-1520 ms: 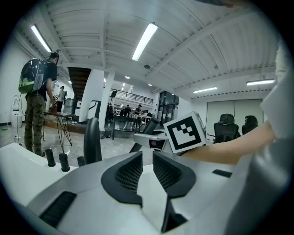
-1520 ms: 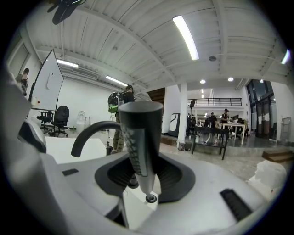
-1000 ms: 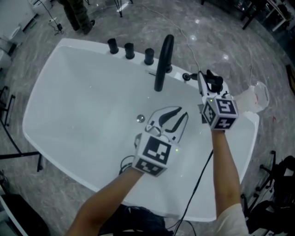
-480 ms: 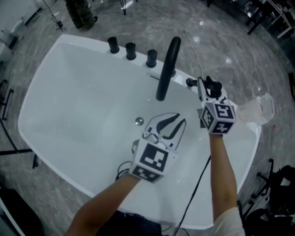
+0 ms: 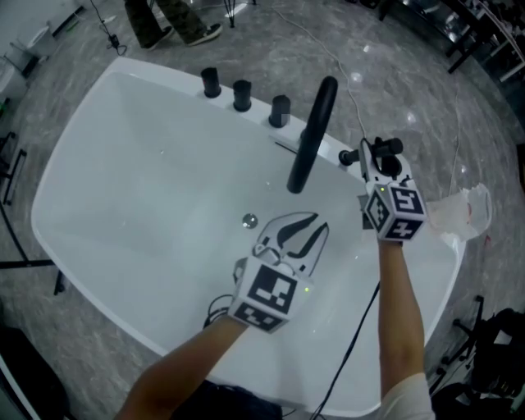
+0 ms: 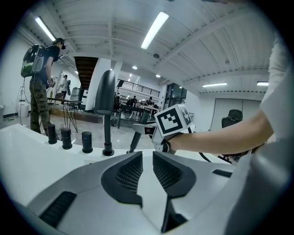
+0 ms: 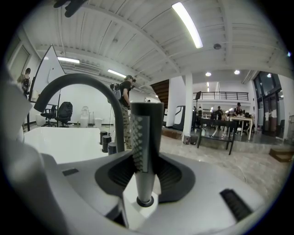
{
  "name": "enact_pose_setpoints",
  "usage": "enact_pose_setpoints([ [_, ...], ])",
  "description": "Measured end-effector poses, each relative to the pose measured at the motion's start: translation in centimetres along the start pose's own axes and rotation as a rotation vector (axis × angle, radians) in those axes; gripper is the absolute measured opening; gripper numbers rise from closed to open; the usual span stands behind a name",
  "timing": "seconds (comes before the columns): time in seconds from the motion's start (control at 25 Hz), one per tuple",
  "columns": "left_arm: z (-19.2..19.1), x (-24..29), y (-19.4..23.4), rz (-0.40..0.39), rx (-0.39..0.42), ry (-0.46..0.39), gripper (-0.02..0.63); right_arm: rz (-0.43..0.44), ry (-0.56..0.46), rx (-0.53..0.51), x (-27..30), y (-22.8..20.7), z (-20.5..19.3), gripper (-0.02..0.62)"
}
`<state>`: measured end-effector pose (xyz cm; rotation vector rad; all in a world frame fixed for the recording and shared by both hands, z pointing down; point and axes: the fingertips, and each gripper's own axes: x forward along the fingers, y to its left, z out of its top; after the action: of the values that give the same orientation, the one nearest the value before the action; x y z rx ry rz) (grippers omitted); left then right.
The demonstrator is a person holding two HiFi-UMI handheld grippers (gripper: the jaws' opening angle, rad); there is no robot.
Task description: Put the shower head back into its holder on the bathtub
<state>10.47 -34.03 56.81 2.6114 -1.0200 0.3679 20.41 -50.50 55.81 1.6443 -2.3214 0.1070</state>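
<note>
The shower head [image 7: 146,133] is clamped upright between the jaws of the right gripper [image 5: 377,157], which is held over the far rim of the bathtub [image 5: 123,164], just right of the black spout [image 5: 314,135]. A small black fitting [image 5: 347,156] on the rim, possibly the holder, is seen just beside the gripper's tips. Whether the shower head's lower end touches it cannot be made out from the head view.

The left gripper [image 5: 294,232] is held over the basin near the drain [image 5: 249,220]. Its jaws are parted and nothing is gripped between them.

Against the frame of a second ago, little is changed. The right gripper's clasp on the shower head is kept and its place beside the spout is hardly altered. The left gripper is still spread and empty over the basin. The bathtub is shown slightly lower in the head view, so the three knobs [image 5: 241,95] are shifted down, and more of a person's legs [image 5: 176,20] is seen at the top.
</note>
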Motion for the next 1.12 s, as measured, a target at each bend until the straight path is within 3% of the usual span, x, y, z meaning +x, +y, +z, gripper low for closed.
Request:
enact_pose_setpoints([
  [0.32,0.1,-0.3,0.9,0.024,-0.034,0.008,0.083,0.008,0.029,0.001,1.5,-0.2,-0.4,0.137],
  [0.8,-0.3,-0.6,1.3,0.021,0.019,0.011,0.083,-0.004,0.070,0.036,3.0,-0.8,-1.5,0.143],
  [0.88,-0.3,-0.7,1.2,0.017,0.004,0.003,0.083,-0.017,0.060,0.062,3.0,-1.1,-1.2,0.203],
  [1.12,0.2,-1.4,1.6,0.042,0.012,-0.001,0.083,-0.030,0.054,0.066,2.5,-1.1,-0.6,0.230],
])
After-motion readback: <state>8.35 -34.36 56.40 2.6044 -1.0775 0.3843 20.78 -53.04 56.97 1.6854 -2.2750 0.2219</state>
